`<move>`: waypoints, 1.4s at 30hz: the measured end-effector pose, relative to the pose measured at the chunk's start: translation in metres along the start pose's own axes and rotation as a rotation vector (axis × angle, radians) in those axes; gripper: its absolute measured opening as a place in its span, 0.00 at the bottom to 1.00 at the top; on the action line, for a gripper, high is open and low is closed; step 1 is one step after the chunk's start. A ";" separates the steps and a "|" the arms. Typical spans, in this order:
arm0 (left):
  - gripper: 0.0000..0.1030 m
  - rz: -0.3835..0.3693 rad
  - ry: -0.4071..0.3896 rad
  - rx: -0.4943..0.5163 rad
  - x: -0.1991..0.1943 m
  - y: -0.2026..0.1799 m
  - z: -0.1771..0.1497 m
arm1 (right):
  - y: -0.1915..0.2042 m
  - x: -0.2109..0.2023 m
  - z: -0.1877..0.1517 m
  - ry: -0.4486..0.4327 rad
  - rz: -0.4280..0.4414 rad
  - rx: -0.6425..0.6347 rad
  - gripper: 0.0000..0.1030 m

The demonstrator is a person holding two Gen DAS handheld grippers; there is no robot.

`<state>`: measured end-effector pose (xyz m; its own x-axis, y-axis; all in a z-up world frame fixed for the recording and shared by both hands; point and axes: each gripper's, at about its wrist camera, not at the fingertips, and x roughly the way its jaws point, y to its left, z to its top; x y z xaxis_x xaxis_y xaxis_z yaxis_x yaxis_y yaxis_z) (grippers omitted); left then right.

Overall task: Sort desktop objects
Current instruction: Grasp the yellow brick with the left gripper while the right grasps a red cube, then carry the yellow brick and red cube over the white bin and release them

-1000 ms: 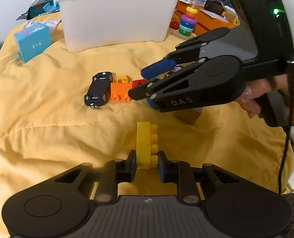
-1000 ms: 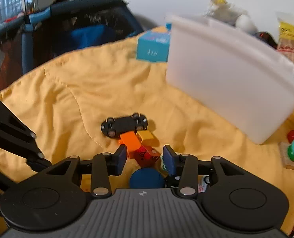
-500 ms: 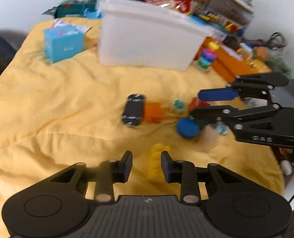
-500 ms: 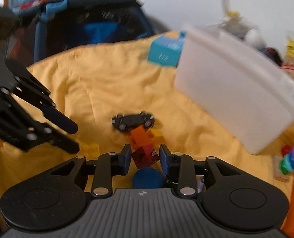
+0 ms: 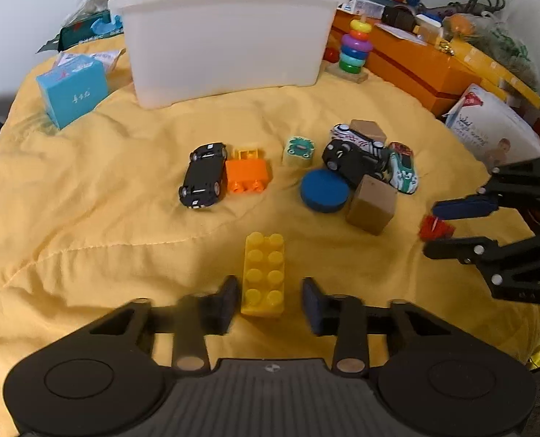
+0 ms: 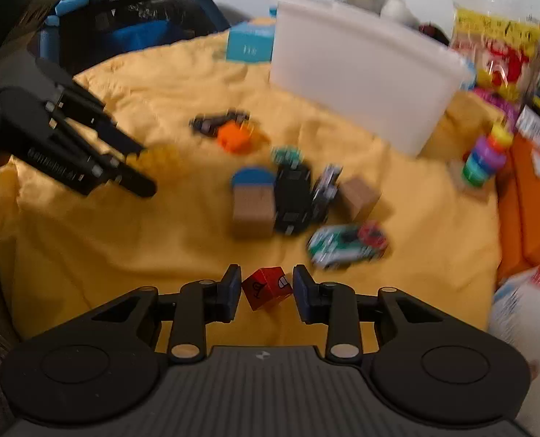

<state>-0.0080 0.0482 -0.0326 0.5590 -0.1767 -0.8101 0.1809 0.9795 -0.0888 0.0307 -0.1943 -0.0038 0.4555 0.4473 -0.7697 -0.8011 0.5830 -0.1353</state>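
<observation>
Yellow quilt [image 5: 88, 218]; right tool [image 6: 266, 286] around red cube [image 6: 266, 287]

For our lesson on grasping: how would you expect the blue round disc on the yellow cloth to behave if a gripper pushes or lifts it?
The blue disc lies flat, so a push would probably slide it, perhaps bunching the soft yellow cloth. It looks rigid and light. Tipped on edge, its round rim would likely roll. It touches the brown block, so pushing may nudge that.

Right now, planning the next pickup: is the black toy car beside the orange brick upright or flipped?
Flipped: the black car lies with underside and wheels facing up.
</observation>
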 end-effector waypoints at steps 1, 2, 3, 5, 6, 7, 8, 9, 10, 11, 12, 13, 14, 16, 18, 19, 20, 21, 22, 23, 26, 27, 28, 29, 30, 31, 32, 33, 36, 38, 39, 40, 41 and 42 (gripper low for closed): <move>0.30 0.006 0.001 0.001 0.000 0.000 0.000 | 0.001 -0.001 -0.002 -0.003 -0.005 0.010 0.37; 0.30 0.006 0.002 -0.003 0.000 0.000 0.000 | -0.001 -0.001 -0.003 0.001 -0.004 0.027 0.39; 0.30 0.003 0.002 -0.008 0.000 0.000 0.001 | -0.003 -0.001 -0.003 -0.003 0.000 0.044 0.43; 0.30 0.000 0.003 -0.014 0.001 0.002 0.001 | -0.005 0.001 -0.005 -0.006 0.004 0.068 0.44; 0.30 -0.001 0.002 -0.018 0.001 0.002 0.000 | -0.005 0.001 -0.006 -0.008 0.002 0.077 0.43; 0.30 -0.003 0.001 -0.023 0.001 0.002 0.000 | -0.007 0.002 -0.006 -0.012 0.004 0.088 0.43; 0.30 -0.004 -0.001 -0.028 0.001 0.002 0.001 | -0.008 0.004 -0.006 -0.015 0.007 0.103 0.43; 0.30 -0.007 -0.002 -0.033 0.001 0.002 0.000 | -0.009 0.005 -0.007 -0.014 0.006 0.120 0.42; 0.29 -0.010 -0.004 -0.038 0.001 0.003 0.000 | -0.010 0.005 -0.008 -0.013 0.004 0.138 0.42; 0.27 -0.009 -0.004 -0.042 0.000 0.003 0.001 | -0.012 0.006 -0.008 -0.013 0.008 0.154 0.36; 0.27 -0.012 -0.004 -0.043 -0.001 0.004 0.001 | -0.012 0.006 -0.008 -0.011 0.017 0.160 0.30; 0.27 -0.019 -0.005 -0.046 -0.002 0.004 0.002 | -0.012 0.004 -0.007 -0.012 0.015 0.155 0.30; 0.27 -0.025 -0.008 -0.049 -0.004 0.004 0.003 | -0.010 0.001 -0.007 -0.022 0.008 0.144 0.30; 0.27 -0.031 -0.026 -0.045 -0.011 0.003 0.008 | -0.009 -0.005 -0.004 -0.038 0.007 0.132 0.30; 0.27 -0.040 -0.051 -0.036 -0.020 0.000 0.016 | -0.012 -0.012 0.001 -0.056 0.005 0.136 0.30; 0.27 -0.044 -0.068 -0.032 -0.026 -0.001 0.020 | -0.013 -0.015 0.003 -0.063 0.001 0.135 0.30; 0.27 -0.048 -0.088 -0.029 -0.032 -0.002 0.026 | -0.015 -0.020 0.007 -0.074 -0.006 0.136 0.30; 0.27 -0.051 -0.108 -0.026 -0.038 -0.003 0.031 | -0.017 -0.024 0.010 -0.087 -0.013 0.137 0.30; 0.27 -0.053 -0.128 -0.024 -0.044 -0.003 0.037 | -0.020 -0.028 0.014 -0.106 -0.020 0.138 0.30; 0.27 -0.055 -0.147 -0.023 -0.050 -0.004 0.043 | -0.023 -0.032 0.019 -0.120 -0.023 0.141 0.30; 0.27 -0.061 -0.207 -0.020 -0.066 0.000 0.065 | -0.035 -0.045 0.035 -0.175 -0.045 0.146 0.30; 0.27 -0.059 -0.228 -0.014 -0.071 0.002 0.074 | -0.040 -0.050 0.042 -0.197 -0.056 0.139 0.30; 0.27 -0.052 -0.249 -0.007 -0.075 0.003 0.083 | -0.044 -0.053 0.048 -0.216 -0.067 0.132 0.30; 0.27 -0.043 -0.272 0.005 -0.080 0.006 0.093 | -0.049 -0.057 0.056 -0.242 -0.082 0.125 0.30; 0.27 -0.032 -0.290 0.016 -0.083 0.008 0.102 | -0.054 -0.058 0.063 -0.262 -0.091 0.120 0.30; 0.27 -0.021 -0.309 0.026 -0.086 0.011 0.111 | -0.059 -0.060 0.070 -0.283 -0.098 0.118 0.30; 0.27 -0.013 -0.324 0.032 -0.088 0.014 0.120 | -0.065 -0.061 0.077 -0.303 -0.107 0.115 0.30; 0.27 -0.008 -0.340 0.034 -0.090 0.018 0.131 | -0.070 -0.062 0.085 -0.324 -0.119 0.111 0.30; 0.27 0.006 -0.380 0.026 -0.090 0.029 0.160 | -0.089 -0.058 0.107 -0.385 -0.147 0.117 0.30; 0.27 0.020 -0.399 0.020 -0.087 0.035 0.180 | -0.103 -0.050 0.121 -0.416 -0.148 0.177 0.30; 0.27 0.018 -0.412 0.013 -0.085 0.038 0.190 | -0.109 -0.045 0.129 -0.437 -0.145 0.193 0.30; 0.27 0.014 -0.419 0.011 -0.083 0.040 0.200 | -0.113 -0.041 0.136 -0.444 -0.144 0.199 0.30; 0.27 0.015 -0.418 0.011 -0.079 0.043 0.210 | -0.117 -0.035 0.145 -0.445 -0.148 0.201 0.30; 0.27 0.024 -0.420 0.009 -0.076 0.043 0.218 | -0.122 -0.030 0.152 -0.449 -0.147 0.204 0.30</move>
<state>0.1338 0.0829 0.1512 0.8441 -0.1794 -0.5052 0.1697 0.9833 -0.0657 0.1732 -0.1759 0.1304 0.7156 0.5718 -0.4013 -0.6443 0.7621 -0.0630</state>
